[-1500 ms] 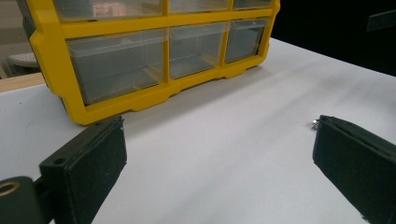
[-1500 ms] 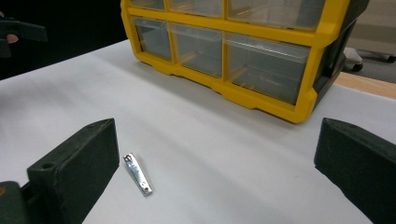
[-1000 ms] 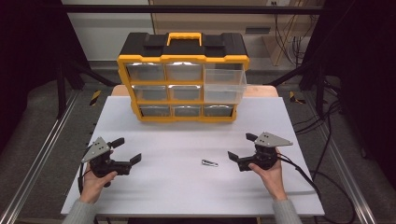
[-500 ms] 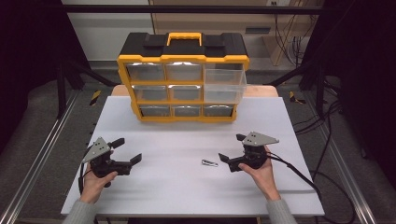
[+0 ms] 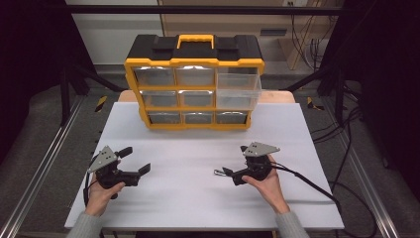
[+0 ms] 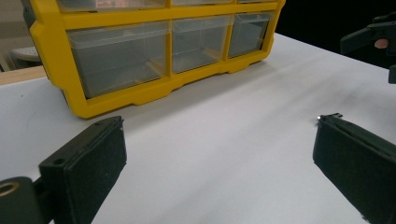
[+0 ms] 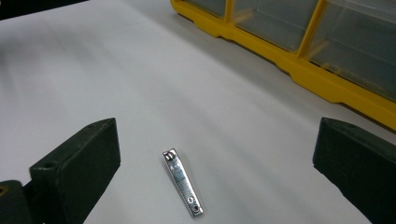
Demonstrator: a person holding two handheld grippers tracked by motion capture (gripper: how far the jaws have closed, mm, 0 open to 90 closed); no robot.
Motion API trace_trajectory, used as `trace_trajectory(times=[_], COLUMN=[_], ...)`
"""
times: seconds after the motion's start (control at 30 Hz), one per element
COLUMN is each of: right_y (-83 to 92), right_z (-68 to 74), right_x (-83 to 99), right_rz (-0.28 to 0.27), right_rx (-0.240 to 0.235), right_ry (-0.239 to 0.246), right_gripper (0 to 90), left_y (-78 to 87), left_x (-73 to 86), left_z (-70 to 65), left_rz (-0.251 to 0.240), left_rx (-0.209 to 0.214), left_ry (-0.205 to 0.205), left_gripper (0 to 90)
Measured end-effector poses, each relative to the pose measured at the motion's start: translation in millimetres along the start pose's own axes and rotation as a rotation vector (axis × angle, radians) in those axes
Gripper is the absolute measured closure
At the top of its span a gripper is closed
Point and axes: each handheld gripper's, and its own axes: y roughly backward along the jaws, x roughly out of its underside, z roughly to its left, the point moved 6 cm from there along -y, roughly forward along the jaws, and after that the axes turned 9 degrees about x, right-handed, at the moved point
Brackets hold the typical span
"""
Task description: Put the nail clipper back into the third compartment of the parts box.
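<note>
Right gripper [image 5: 233,166] moved left to nail clipper [image 7: 182,182], fingers spread | left gripper [image 5: 133,159] level, fingers spread

No readable text, label, brand, number or sign appears anywhere. The yellow and black drawer organizer [image 5: 193,82] carries no legible marking on its frame or clear drawers, the small metal nail clipper [image 7: 182,182] shows no engraving that can be read, and the white worktop [image 5: 198,198] is unmarked.
</note>
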Motion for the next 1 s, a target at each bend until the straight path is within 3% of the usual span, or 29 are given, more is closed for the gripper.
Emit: trace_trajectory(times=[0.77,1.0], right_y=[-30.6,-36.8], right_z=[18.4,17.9], right_x=[9.8,14.6], right_rz=[0.113,0.145], right_rx=[-0.036,-0.039], right_ry=[0.040,0.037], right_gripper=[2.8,4.1], left_y=[-0.6,-0.9], left_x=[1.1,1.5], left_z=[0.5,0.7], left_rz=[0.006,0.007], left_rx=[-0.004,-0.004], left_ry=[0.003,0.004], left_gripper=[2.7,2.7])
